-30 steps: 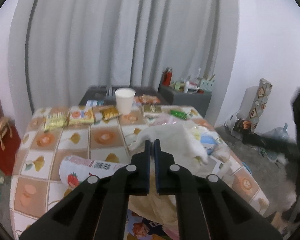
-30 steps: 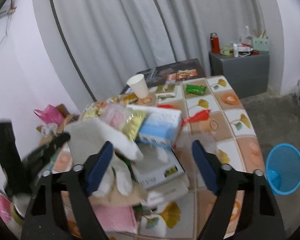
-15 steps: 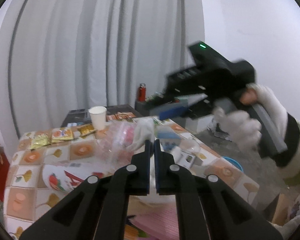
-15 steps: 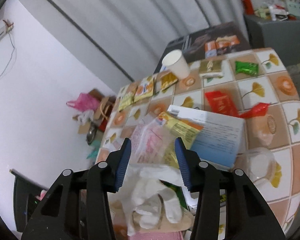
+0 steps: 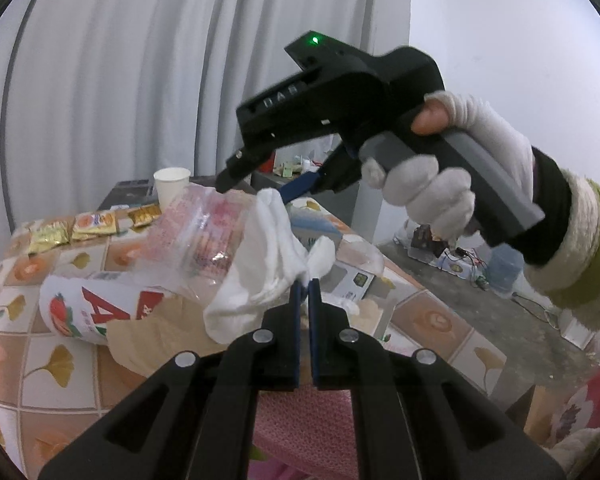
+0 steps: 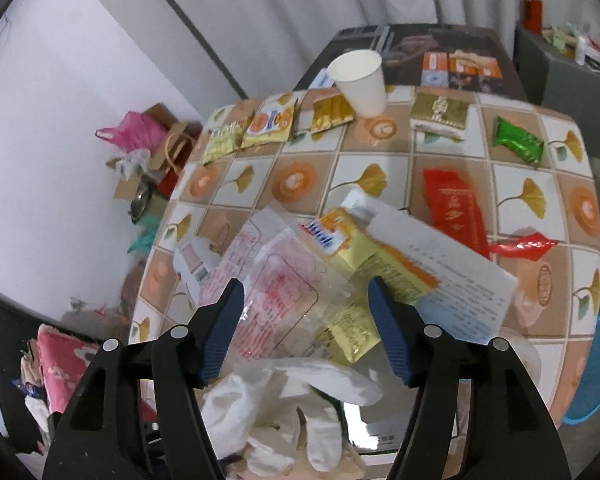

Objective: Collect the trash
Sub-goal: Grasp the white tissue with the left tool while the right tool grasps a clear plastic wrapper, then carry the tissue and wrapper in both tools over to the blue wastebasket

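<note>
Grey curtain and white wall behind; the surface [image 6: 452, 152] carries a tiled ginkgo-print cloth, crowded with wrappers. White paper cup [image 6: 360, 80] stands upright at the far edge, beside 3 yellow snack packets [image 6: 256, 128]. Green packet [image 6: 518, 142] and red packet [image 6: 456, 208] lie flat, well apart from the cup. Left gripper [image 5: 305, 286]: jaws closed, pinching a white glove [image 5: 260, 280] lifted over the near litter pile. Right gripper [image 6: 306, 312], in a white-gloved hand [image 5: 452, 184]: pointing down, jaws about half spread and opening, above a clear printed plastic bag [image 6: 284, 296]; pads not pressing on it.
</note>
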`<state>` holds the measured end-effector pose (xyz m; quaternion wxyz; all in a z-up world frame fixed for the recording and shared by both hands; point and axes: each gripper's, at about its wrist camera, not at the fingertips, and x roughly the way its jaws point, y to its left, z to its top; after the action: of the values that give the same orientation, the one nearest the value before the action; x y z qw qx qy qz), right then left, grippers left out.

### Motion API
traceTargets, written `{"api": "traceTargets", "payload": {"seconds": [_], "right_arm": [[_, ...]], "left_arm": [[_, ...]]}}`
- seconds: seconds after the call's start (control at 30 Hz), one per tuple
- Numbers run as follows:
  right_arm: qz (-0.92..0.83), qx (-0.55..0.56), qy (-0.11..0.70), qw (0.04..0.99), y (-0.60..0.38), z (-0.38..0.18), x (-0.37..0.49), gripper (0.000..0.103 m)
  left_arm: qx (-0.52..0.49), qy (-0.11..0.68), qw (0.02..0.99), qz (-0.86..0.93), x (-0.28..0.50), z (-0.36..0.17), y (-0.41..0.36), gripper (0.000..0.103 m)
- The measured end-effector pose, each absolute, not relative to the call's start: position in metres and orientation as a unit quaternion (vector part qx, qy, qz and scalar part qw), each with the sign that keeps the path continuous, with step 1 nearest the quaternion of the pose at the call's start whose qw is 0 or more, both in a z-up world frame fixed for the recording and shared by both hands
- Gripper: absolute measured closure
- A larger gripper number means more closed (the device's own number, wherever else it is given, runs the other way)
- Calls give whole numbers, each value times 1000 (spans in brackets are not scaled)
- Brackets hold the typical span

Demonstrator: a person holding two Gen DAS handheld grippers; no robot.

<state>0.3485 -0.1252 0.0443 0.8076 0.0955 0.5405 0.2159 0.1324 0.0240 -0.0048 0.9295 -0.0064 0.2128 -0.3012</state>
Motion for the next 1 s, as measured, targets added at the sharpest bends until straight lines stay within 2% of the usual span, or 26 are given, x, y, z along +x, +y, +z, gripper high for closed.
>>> {"api": "traceTargets", "payload": {"seconds": [0.07, 0.13, 0.23, 0.33, 0.6, 0.83, 1.0], "right_arm": [[214, 99, 548, 803, -124, 42, 351, 53], [218, 110, 557, 794, -126, 38, 354, 71], [221, 119, 562, 788, -125, 36, 356, 87], [227, 124, 555, 790, -126, 38, 355, 95], [243, 132, 511, 814, -128, 61, 347, 102], [232, 124, 455, 851, -134, 93, 338, 103], [198, 108, 392, 892, -153, 129, 322, 103]], "left_arm": [[-10, 216, 928, -302, 134, -7, 24, 100], [-11, 217, 928, -303, 134, -9, 23, 100], [-12, 217, 928, -303, 134, -9, 23, 100], [-14, 217, 928, -303, 135, -9, 23, 100], [-24, 204, 932, -300, 134, -1, 28, 100], [-32, 182, 937, -296, 131, 14, 29, 100], [-39, 154, 941, -300, 135, 46, 27, 100]]}}
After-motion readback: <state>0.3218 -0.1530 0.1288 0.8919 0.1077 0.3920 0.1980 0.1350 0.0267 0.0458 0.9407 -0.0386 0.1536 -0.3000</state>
